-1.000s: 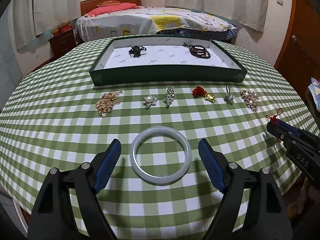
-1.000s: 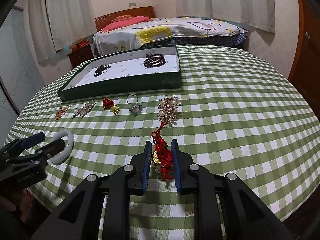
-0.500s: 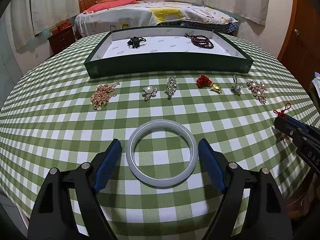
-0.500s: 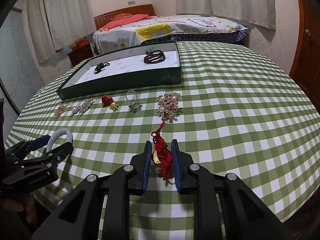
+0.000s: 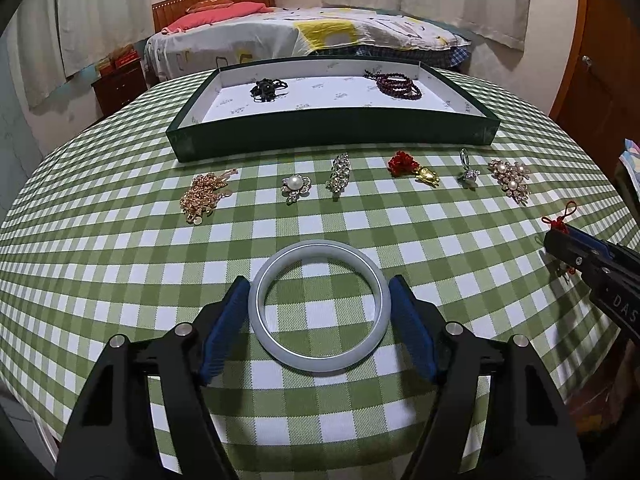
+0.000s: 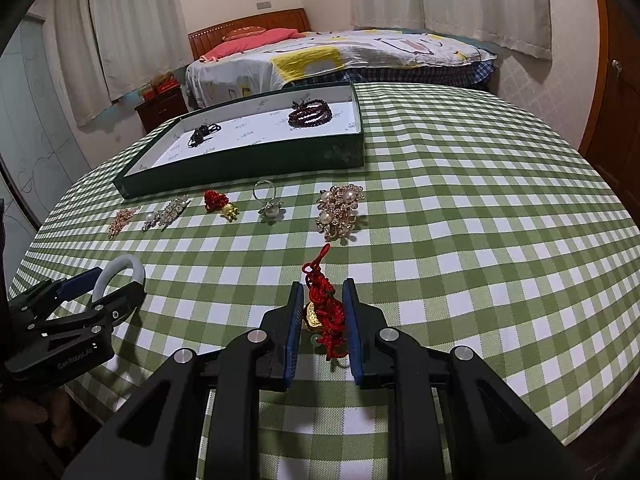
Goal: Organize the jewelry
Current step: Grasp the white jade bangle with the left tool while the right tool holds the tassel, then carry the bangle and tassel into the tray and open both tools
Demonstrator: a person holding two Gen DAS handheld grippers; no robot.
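My left gripper (image 5: 318, 304) is shut on a pale jade bangle (image 5: 319, 356), its blue pads touching both sides; the bangle also shows in the right wrist view (image 6: 120, 270). My right gripper (image 6: 320, 304) is shut on a red knotted charm (image 6: 326, 304) with a gold piece; its tip shows in the left wrist view (image 5: 560, 220). A dark green tray (image 5: 332, 136) with a white liner holds a black piece (image 5: 266, 89) and a dark red bead bracelet (image 5: 398, 83).
A row of brooches, a ring and a red-and-gold charm (image 5: 412, 166) lies on the green checked tablecloth (image 5: 120, 264) in front of the tray. A pearl brooch (image 6: 340, 210) lies just ahead of my right gripper. A bed stands behind the table.
My left gripper has moved forward and closed its fingers onto the bangle. My right gripper keeps its hold on the red charm and has barely moved.
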